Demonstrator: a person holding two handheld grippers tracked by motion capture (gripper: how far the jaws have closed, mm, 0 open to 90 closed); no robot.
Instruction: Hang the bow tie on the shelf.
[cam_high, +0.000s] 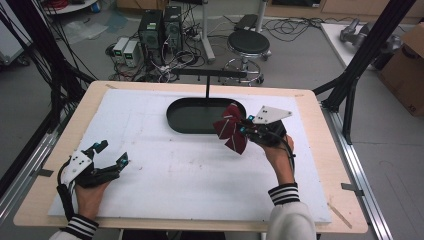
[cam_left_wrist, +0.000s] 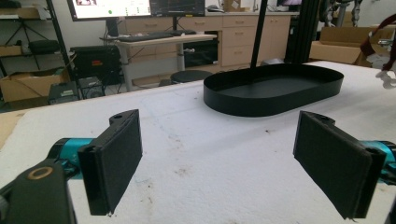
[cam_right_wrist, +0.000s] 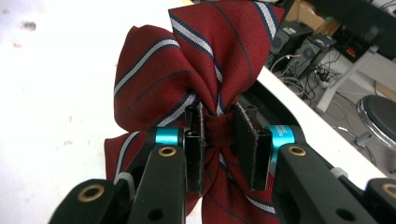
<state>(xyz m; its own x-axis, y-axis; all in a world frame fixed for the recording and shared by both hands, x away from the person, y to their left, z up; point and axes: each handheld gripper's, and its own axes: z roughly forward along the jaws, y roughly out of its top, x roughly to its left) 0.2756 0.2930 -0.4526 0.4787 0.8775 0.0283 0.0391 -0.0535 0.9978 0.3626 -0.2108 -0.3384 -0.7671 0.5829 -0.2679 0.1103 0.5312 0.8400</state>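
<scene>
One striped bow tie (cam_right_wrist: 196, 79) is pinched at its knot by the right gripper (cam_right_wrist: 219, 140) beside one black oval tray (cam_high: 182, 117); the left gripper (cam_left_wrist: 219, 158) rests spread wide, empty.

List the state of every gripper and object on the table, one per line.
Left gripper: open, empty, low over the white mat.
Right gripper: shut on the bow's centre knot.
Dark red striped fabric bow: held up, off the mat.
Black oval metal tray: empty, resting on the mat.

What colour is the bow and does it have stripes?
The bow is dark red with thin white and navy stripes, clearest in the right gripper view.
</scene>
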